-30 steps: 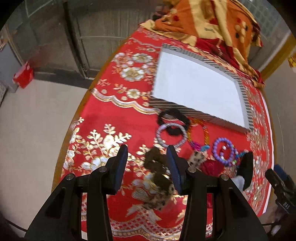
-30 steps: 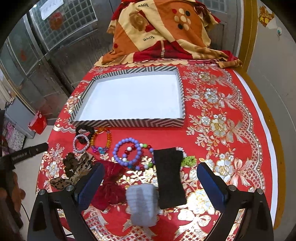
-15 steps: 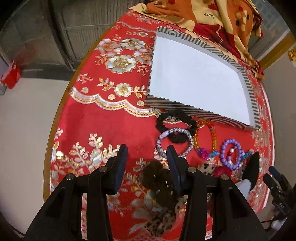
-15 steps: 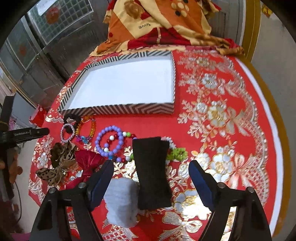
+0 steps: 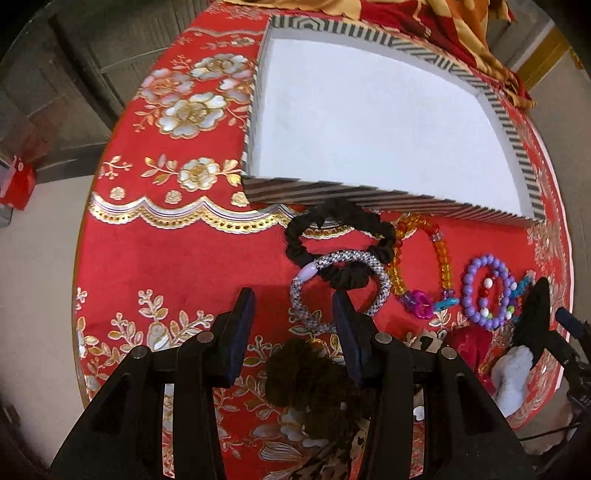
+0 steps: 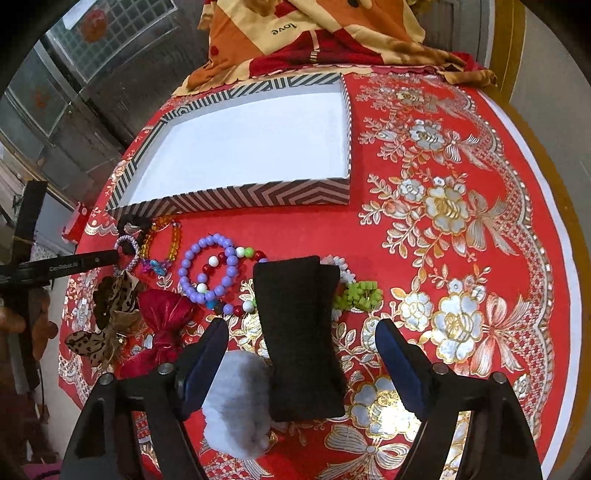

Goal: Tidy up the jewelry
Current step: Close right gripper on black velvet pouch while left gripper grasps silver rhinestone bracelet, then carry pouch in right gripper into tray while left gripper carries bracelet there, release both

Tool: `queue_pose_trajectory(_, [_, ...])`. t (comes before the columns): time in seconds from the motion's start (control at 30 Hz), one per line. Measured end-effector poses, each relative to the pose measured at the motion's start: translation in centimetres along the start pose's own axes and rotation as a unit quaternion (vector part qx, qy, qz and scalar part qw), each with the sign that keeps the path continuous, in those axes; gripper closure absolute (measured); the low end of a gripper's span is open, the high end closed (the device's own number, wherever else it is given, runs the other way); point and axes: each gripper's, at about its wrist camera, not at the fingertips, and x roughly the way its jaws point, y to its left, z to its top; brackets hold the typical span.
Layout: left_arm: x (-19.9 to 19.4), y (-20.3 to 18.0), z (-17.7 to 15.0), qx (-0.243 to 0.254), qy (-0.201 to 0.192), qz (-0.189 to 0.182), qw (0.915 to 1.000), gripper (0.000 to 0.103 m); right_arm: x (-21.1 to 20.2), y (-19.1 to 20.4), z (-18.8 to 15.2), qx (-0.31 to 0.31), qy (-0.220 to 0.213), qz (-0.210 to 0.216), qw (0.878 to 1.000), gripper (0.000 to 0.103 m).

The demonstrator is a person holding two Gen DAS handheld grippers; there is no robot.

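A shallow striped tray (image 5: pixel 314 190) (image 6: pixel 236 194) with a white inside lies on the red cloth. In front of it lie a black scrunchie (image 5: pixel 334 221), a silver beaded bracelet (image 5: pixel 384 280), an amber bead bracelet (image 5: pixel 441 254) and a purple bead bracelet (image 5: pixel 471 266) (image 6: pixel 192 254). My left gripper (image 5: pixel 293 306) is open just before the silver bracelet, over a leopard bow (image 5: pixel 314 384). My right gripper (image 6: pixel 301 339) is open wide above a black band (image 6: pixel 299 332) and a grey pompom (image 6: pixel 236 402). A dark red bow (image 6: pixel 164 314) and green beads (image 6: pixel 360 293) lie nearby.
A folded orange and red blanket (image 6: pixel 314 33) lies behind the tray. The round table's edge (image 5: pixel 83 258) drops to the floor on the left. The flowered cloth right of the tray (image 6: pixel 443 199) holds nothing.
My left gripper has moved forward from the leopard bow toward the silver bracelet and scrunchie. My right gripper has moved down and closer over the black band.
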Motion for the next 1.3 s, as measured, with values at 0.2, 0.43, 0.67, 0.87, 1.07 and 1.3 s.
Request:
queue_pose_trajectory(0.2, [0.7,-0.4,0.4,0.003,0.002,-0.004,1.0000,0.087,0.5,0.0,-0.3,0.002,0.004,0.001,1.000,0.023])
queue_pose_trajectory(0.43, [0.7,0.0,0.3,0.000,-0.007,-0.018,0.9998,0.096,1.6,-0.2,-0.6,0.010,0.011,-0.002,1.000,0.046])
queue_pose_trajectory(0.67, [-2.8,0.3,-0.5,0.012,-0.033,-0.036,0.9987,0.097,1.8,-0.6,-1.0,0.018,0.015,0.022,0.999,0.083])
queue_pose_trajectory(0.87, [-6.1,0.1,-0.4,0.014,-0.059,-0.052,0.9968,0.097,-1.1,-0.6,-0.3,0.014,-0.012,0.035,0.999,0.086])
queue_pose_trajectory(1.07, [-8.2,-0.8,1.3,0.021,-0.087,-0.056,0.9944,0.097,-4.2,0.3,2.0,0.011,-0.044,0.062,0.997,0.086])
queue_pose_trajectory(1.3, [-7.9,-0.4,5.5,-0.011,-0.093,-0.043,0.9947,0.097,-4.5,1.8,7.7,-0.001,-0.068,0.084,0.994,0.086])
